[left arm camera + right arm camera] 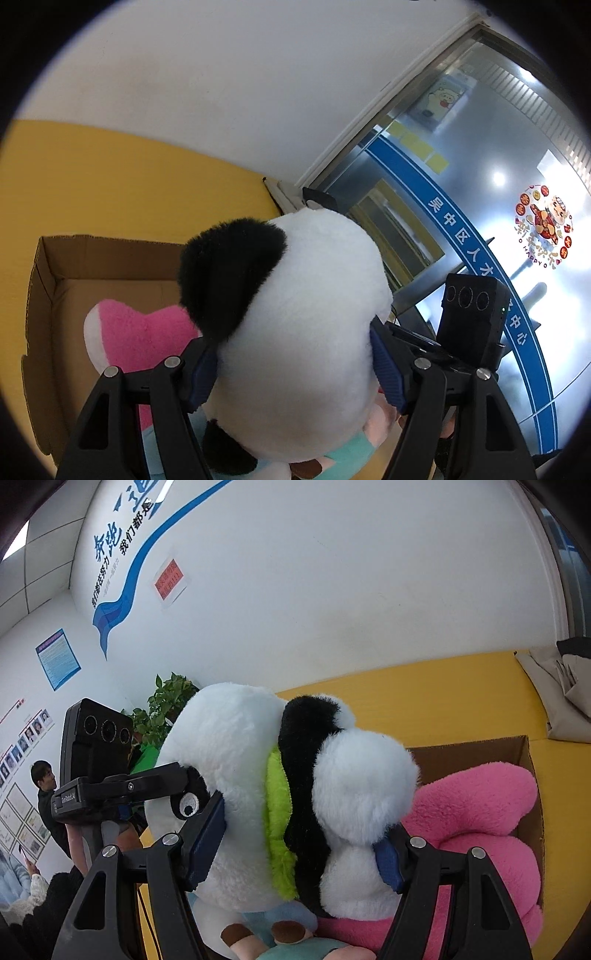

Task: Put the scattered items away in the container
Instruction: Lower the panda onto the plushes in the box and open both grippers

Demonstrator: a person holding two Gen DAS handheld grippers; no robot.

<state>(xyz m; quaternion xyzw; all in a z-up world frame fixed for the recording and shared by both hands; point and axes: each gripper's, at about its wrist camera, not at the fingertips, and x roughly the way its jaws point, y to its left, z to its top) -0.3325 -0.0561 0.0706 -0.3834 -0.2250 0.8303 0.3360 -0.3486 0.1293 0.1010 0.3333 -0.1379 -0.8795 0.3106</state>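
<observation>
Filling both views, the panda plush (295,332) hides most of the cardboard box (48,295) and the pink plush (140,339) lying in it. White, fluffy, black-eared with a lime collar, the panda sits above the box, clamped between the left gripper (291,369) and right gripper (303,853), pads pressing its fur.
</observation>
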